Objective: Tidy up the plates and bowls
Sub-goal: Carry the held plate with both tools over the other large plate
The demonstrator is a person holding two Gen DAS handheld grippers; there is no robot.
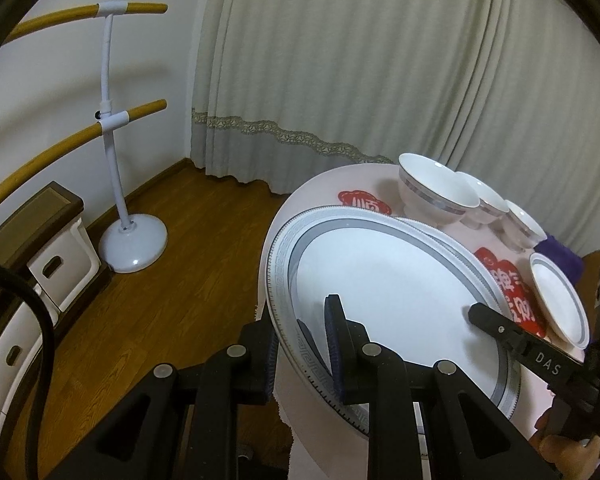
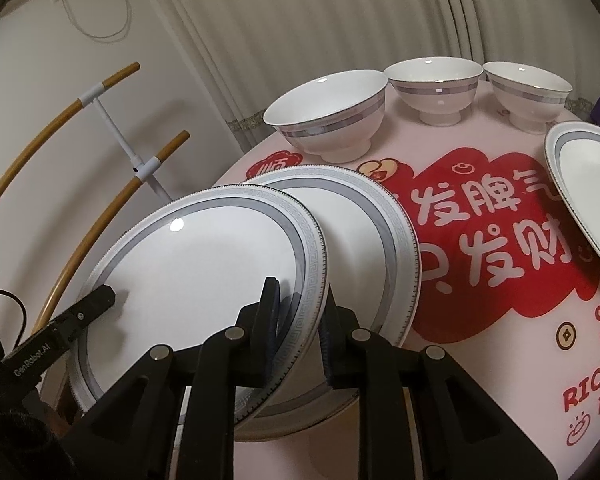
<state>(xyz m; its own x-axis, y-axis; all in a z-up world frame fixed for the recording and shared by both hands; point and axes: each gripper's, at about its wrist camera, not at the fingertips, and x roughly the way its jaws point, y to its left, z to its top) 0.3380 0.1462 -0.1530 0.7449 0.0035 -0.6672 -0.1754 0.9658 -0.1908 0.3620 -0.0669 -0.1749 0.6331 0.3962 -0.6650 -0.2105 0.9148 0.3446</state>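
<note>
Early stage: left gripper [image 1: 300, 344] and right gripper [image 2: 300, 312] both pinched on top plate [image 2: 196, 280], over second plate [image 2: 364, 240]. 3 bowls [image 2: 328, 116] at 12 o'clock unstacked.

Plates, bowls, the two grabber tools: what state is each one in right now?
Top plate: lifted at a tilt, gripped at opposite rims by both tools.
Second plate: flat on the table, partly under the top plate.
Small plate: on the table, apart.
Three bowls: upright, empty, in a row.
Left gripper: clamped on the rim.
Right gripper: clamped on the rim.
</note>
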